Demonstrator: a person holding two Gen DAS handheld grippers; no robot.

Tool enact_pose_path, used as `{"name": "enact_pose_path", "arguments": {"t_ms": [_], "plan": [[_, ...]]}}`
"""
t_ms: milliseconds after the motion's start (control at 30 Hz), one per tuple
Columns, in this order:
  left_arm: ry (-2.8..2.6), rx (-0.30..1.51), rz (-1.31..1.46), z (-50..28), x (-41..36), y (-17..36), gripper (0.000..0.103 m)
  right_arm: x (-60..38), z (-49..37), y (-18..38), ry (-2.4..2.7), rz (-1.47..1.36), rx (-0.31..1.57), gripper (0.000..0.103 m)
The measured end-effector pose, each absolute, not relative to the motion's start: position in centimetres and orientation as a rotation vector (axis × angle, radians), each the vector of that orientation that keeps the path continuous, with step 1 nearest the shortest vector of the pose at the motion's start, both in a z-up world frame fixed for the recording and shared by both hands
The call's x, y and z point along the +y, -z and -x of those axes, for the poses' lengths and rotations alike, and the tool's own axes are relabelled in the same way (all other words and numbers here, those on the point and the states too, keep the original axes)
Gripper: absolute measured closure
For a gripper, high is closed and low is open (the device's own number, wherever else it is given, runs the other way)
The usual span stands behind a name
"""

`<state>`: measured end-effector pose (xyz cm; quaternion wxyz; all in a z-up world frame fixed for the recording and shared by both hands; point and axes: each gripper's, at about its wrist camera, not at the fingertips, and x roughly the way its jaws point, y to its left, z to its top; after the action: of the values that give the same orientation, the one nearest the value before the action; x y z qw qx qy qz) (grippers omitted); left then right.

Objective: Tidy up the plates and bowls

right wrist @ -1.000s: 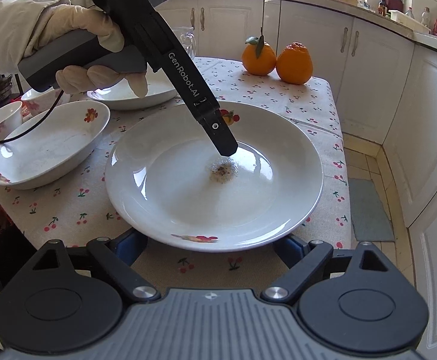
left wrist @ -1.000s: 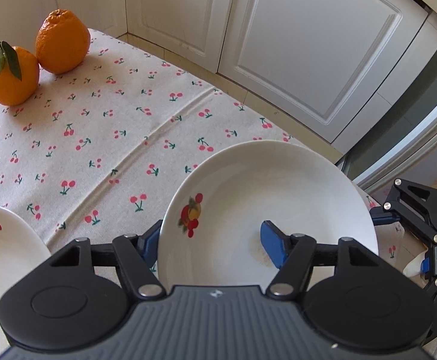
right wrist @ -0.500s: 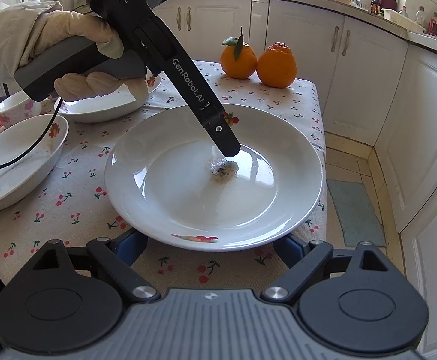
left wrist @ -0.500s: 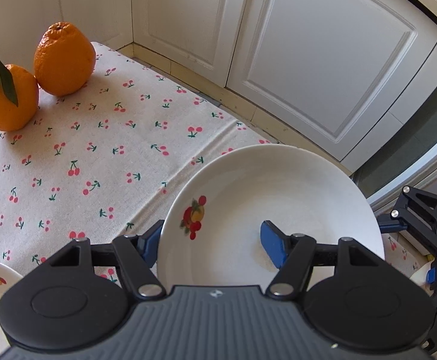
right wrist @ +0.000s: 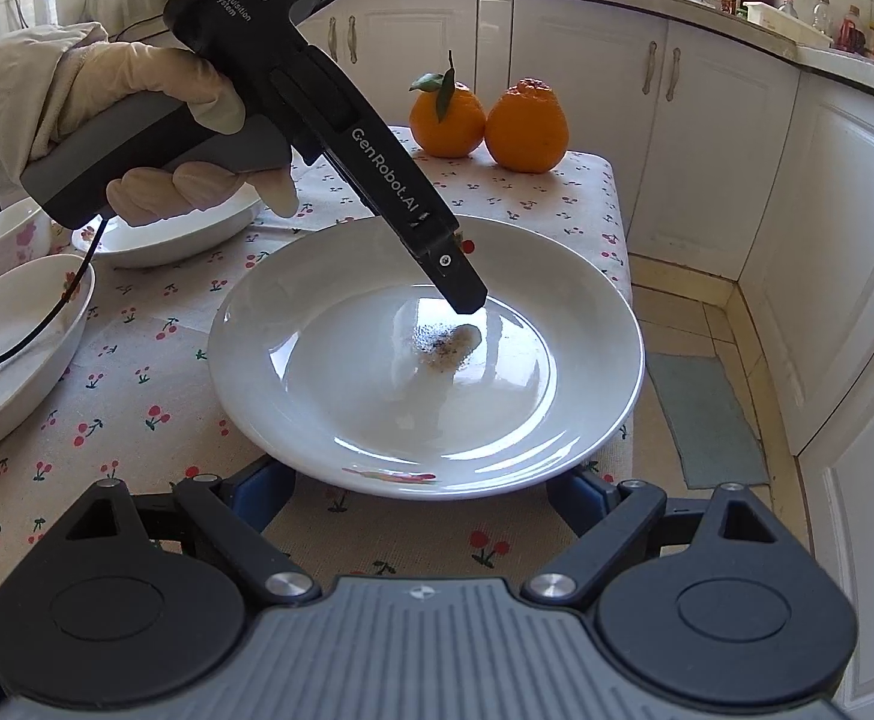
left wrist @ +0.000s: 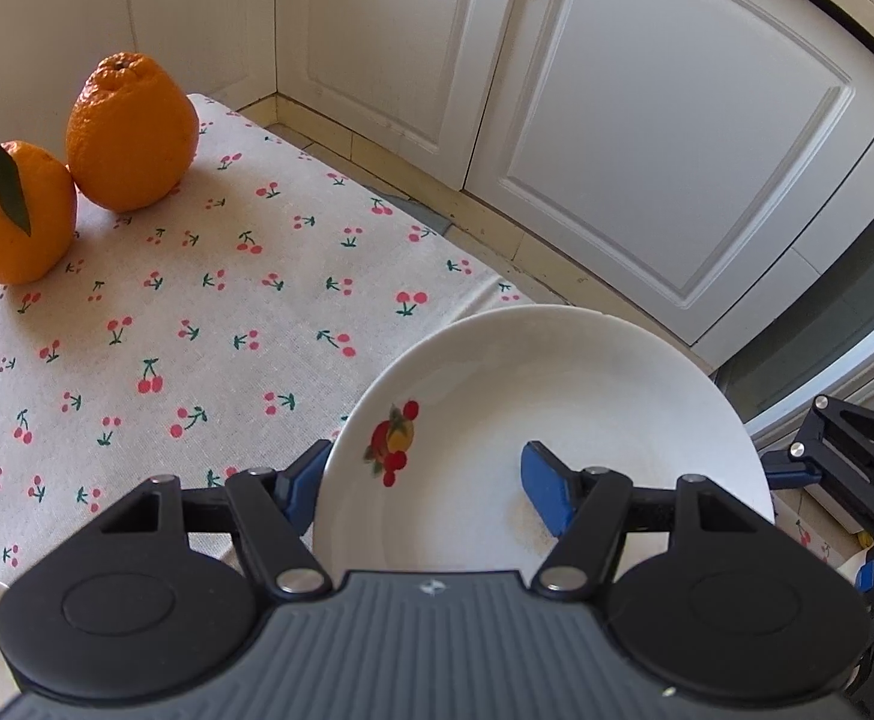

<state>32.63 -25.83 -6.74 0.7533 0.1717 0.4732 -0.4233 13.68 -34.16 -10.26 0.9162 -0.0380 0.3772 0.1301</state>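
Observation:
A large white plate [right wrist: 377,396] with a fruit print and a brown smear in its middle is lifted above the cherry tablecloth [right wrist: 137,420]. My left gripper [left wrist: 431,486] is shut on the plate's [left wrist: 545,396] rim, one blue finger [left wrist: 548,495] inside and one under the edge; it also shows in the right wrist view [right wrist: 464,294]. My right gripper [right wrist: 419,495] is open, its blue fingers [right wrist: 266,495] wide apart just below the plate's near rim, not touching that I can see.
Two oranges [right wrist: 488,120] stand at the table's far end. A white bowl [right wrist: 5,354], another shallow dish [right wrist: 179,234] and a small flowered cup [right wrist: 8,240] sit at the left. White cabinets [left wrist: 647,120] and the floor lie past the table's right edge.
The plate, held by my left gripper, has risen and moved toward the oranges' end of the table. My right gripper has followed under its near rim, still open.

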Motion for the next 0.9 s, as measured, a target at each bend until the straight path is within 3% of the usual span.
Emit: {"name": "enact_pose_path", "arguments": {"t_ms": [500,633,900], "plan": [[0.911,1.013,-0.37,-33.1,-26.1,7.0,0.036,-34.3,-14.4,10.3,-0.247,0.063,0.778,0.01],[0.904,1.0,-0.372,-32.8,-26.0,6.8,0.022,-34.3,-14.3,10.2,-0.245,0.055,0.777,0.005],[0.861,0.938,-0.371,-30.9,-24.3,4.7,0.016,-33.9,-12.4,8.7,-0.232,0.041,0.763,0.0]]}}
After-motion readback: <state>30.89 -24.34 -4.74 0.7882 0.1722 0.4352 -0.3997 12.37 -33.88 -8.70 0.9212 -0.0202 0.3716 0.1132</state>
